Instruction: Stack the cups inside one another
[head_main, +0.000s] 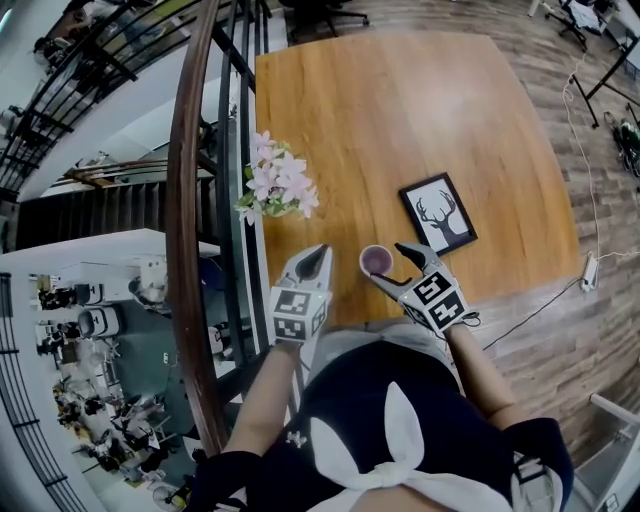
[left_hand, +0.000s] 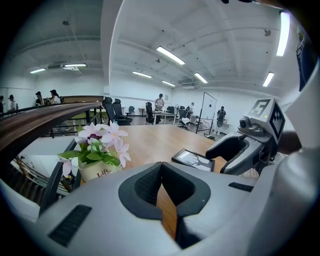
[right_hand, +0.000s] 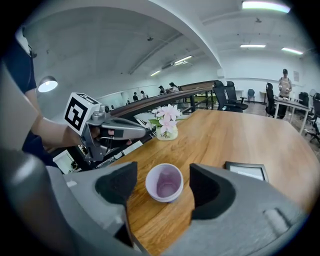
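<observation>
**On the near edge of the table: cup sitting between open jaws**

Down at the near edge of the wooden table (head_main: 400, 110) stands a pale purple cup (right_hand: 164, 182), upright, mouth up; the right gripper (right_hand: 163, 176) has its jaws wide apart on either side of it, pads clear of the cup wall, so it's not gripped. The rim looks doubled, so maybe there's more than one cup nested there, but I honestly can't tell.

The left gripper (head_main: 316, 254) sits just left of the cup with its jaws closed together and nothing between them; it's near the table's left edge. A potted flower (head_main: 277, 186) stands farther back on that side; a framed deer picture (head_main: 438, 213) lies flat just beyond the right gripper, close but not touching. A dark wooden railing (head_main: 185, 200) runs along the left of the table; a cable (head_main: 520, 322) trails over the floor on the right.
</observation>
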